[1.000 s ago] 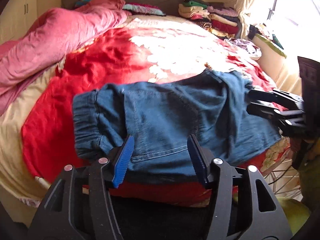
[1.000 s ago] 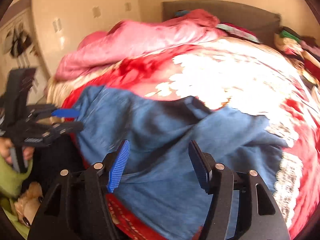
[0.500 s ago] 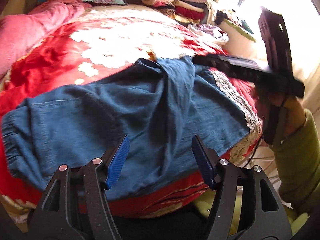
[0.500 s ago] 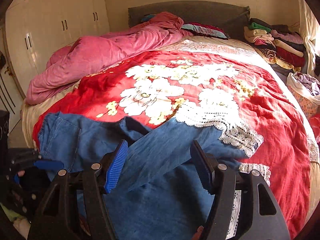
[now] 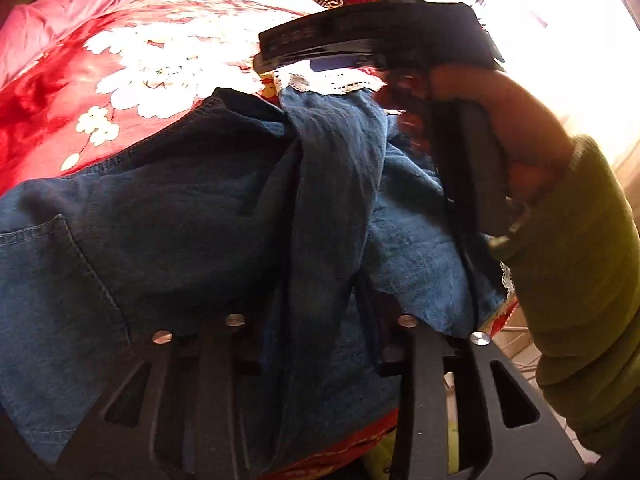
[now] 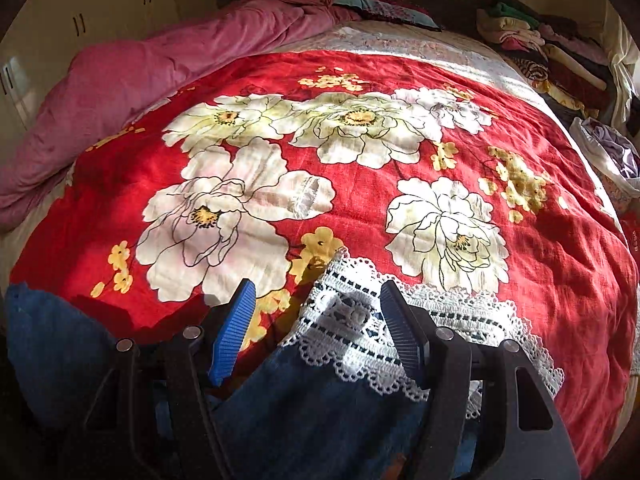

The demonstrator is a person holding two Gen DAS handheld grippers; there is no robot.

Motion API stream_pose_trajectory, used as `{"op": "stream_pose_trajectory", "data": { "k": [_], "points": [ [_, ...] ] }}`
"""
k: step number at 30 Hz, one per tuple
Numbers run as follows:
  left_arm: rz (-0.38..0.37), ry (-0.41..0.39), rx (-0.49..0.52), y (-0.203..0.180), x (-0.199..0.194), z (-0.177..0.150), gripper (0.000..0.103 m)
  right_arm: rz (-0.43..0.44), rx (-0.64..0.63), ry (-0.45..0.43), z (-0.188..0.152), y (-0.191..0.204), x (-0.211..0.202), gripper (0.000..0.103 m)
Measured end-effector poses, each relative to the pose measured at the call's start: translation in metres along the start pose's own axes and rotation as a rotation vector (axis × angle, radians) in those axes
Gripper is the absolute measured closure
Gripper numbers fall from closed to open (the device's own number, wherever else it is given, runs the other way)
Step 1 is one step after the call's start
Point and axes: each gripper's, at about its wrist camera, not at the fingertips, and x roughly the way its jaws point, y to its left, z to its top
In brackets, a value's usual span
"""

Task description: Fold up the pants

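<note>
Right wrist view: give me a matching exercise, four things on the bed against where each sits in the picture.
Things:
1. blue denim pants
2. rumpled pink quilt
3. stack of folded clothes
4. white lace trim

Places:
A. upper right corner
B. bottom, under the open right gripper
C. between the blue finger pads
D. upper left edge

Pairs: 1-B, 2-D, 3-A, 4-C
</note>
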Motion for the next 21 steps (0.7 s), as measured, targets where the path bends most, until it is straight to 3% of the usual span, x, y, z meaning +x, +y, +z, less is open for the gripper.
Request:
{"op": "stream_pose_trajectory", "data": {
  "k": [3, 6, 7, 14, 21],
  "points": [
    [0.006, 0.002, 0.022, -0.003, 0.001, -0.001, 0.086, -0.010, 0.027, 0.042, 0.001, -0.007, 0.025, 0.041],
    [-0.003, -0.003, 0.020, -0.001, 0.000, -0.002, 0.087, 0.042, 0.097, 0.000, -0.001, -0.023, 0.026, 0.081],
    [-0.007, -0.005, 0.017, -0.001, -0.001, -0.003, 0.087, 0.071, 0.125, -0.020, -0.002, -0.029, 0.020, 0.089],
    [-0.028, -0.022, 0.019, 0.005, -0.011, -0.009, 0.086, 0.091, 0.202, -0.157, -0.024, -0.056, -0.054, 0.093],
    [-0.006, -0.048, 0.040, 0.006, -0.019, -0.009, 0.088, 0.057, 0.273, -0.268, -0.072, -0.090, -0.139, 0.093]
  ]
}}
